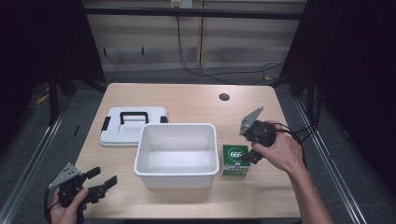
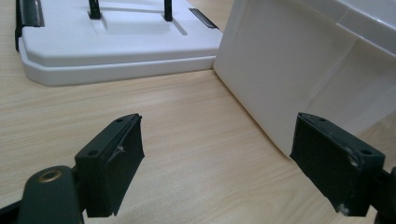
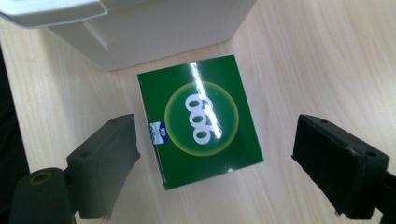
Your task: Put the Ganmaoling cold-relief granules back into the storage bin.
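The right gripper (image 1: 246,160) hangs over the green box (image 1: 235,160), its jaws spread wide on both sides of the box and not touching it. The box lies flat on the table (image 1: 196,100), just beside the right wall of the white tub (image 1: 177,154). The left gripper (image 1: 103,180) is also wide open, holding nothing, low at the table's front left corner. The lid (image 1: 133,126) lies behind the tub, touching its left rear edge. Bare wood is free in front and at the right.

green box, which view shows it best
The right gripper view: the green box sits large between the open jaws, its "666" print readable. The high view shows it small beside the white bin, partly behind the right gripper.
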Action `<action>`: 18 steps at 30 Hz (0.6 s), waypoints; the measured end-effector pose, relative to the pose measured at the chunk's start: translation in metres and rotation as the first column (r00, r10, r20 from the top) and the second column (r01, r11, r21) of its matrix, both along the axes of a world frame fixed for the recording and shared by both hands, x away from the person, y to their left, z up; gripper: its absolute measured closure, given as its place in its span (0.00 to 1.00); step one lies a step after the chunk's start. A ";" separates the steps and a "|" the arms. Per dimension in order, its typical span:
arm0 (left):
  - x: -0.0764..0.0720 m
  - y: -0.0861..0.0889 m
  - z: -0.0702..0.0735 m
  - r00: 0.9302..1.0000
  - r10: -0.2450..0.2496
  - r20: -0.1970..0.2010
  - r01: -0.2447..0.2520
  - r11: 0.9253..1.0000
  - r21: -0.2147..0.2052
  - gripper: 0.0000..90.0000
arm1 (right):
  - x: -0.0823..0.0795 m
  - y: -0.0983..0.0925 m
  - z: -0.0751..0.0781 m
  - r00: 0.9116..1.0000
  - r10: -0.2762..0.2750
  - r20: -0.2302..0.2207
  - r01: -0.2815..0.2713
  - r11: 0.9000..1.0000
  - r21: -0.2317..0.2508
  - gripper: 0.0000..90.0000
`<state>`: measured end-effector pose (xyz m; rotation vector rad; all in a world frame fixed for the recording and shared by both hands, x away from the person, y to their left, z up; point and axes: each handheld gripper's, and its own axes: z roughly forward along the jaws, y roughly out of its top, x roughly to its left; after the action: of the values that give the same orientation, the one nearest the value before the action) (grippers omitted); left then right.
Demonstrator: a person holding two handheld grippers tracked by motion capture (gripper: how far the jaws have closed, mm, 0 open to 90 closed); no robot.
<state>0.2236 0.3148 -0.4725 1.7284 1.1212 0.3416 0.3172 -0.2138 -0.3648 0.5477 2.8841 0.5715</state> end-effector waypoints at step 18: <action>0.000 0.001 0.000 1.000 -0.001 -0.001 0.001 1.000 -0.007 0.18 | 0.019 0.030 -0.026 0.980 0.145 -0.139 -0.166 0.974 -0.151 0.10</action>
<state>0.2241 0.3157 -0.4725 1.7236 1.1208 0.3358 0.3365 -0.1842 -0.3907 0.3476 3.0776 0.3276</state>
